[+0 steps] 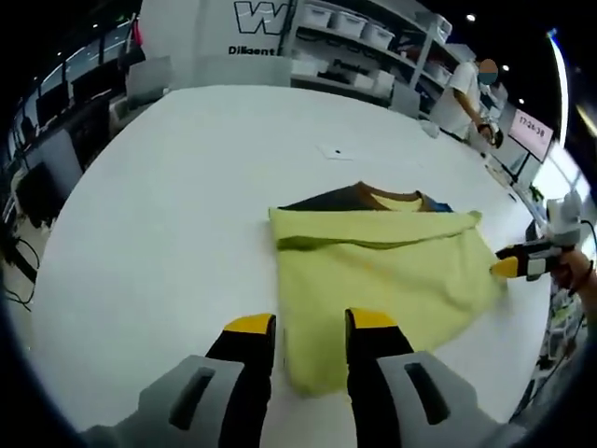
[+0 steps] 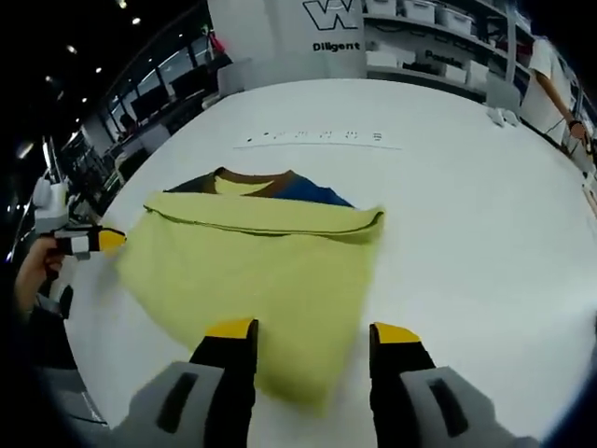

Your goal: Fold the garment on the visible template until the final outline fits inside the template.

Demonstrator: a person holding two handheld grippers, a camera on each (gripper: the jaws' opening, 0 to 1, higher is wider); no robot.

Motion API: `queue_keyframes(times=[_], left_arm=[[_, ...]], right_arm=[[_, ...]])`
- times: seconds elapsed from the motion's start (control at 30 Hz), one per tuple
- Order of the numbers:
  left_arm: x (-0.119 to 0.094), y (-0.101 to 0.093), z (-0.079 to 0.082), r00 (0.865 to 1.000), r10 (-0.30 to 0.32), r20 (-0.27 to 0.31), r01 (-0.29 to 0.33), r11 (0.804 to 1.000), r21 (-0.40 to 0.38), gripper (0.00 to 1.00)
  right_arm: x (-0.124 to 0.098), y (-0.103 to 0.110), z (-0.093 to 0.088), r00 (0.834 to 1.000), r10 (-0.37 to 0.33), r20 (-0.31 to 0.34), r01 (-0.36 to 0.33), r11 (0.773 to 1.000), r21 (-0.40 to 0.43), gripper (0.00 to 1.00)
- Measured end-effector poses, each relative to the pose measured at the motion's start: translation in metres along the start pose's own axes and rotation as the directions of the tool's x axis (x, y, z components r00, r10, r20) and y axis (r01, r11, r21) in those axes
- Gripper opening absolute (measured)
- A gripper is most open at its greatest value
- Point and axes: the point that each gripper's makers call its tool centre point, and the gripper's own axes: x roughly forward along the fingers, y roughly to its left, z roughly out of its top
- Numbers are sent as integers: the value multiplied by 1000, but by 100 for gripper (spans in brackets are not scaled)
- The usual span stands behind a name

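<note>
Tabletop point(image 1: 187, 187), white and broad, is seen spreading ahead of both pairs of jaws, with shelving point(image 1: 354, 37) holding storage boxes and a signboard point(image 2: 326, 28) beyond its far edge; a person point(image 1: 466, 89) is seen standing at the far side. The garment point(image 1: 382, 271), a yellow T-shirt with darker brown and blue panels at the collar end, is laid flat just ahead of the jaws in both gripper views, its upper part already folded across. No template outline can be made out beneath it. The cloth is judged light, limp and likely to slide on the smooth surface; a hold is best taken at a corner or hem, pinched through both layers. The left gripper point(image 1: 311, 327) is held spread and empty over the near hem. The right gripper point(image 2: 312, 333) is likewise held apart, nothing gripped, above the near corner.
</note>
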Motion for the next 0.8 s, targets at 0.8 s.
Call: queue_keyframes(times=[0.8], left_arm=[[-21,-8,-45,995,5,-100,1,998,67,6]], right_arm=[[-6,20,-33,997,41,-65,-44,998,-42,2]])
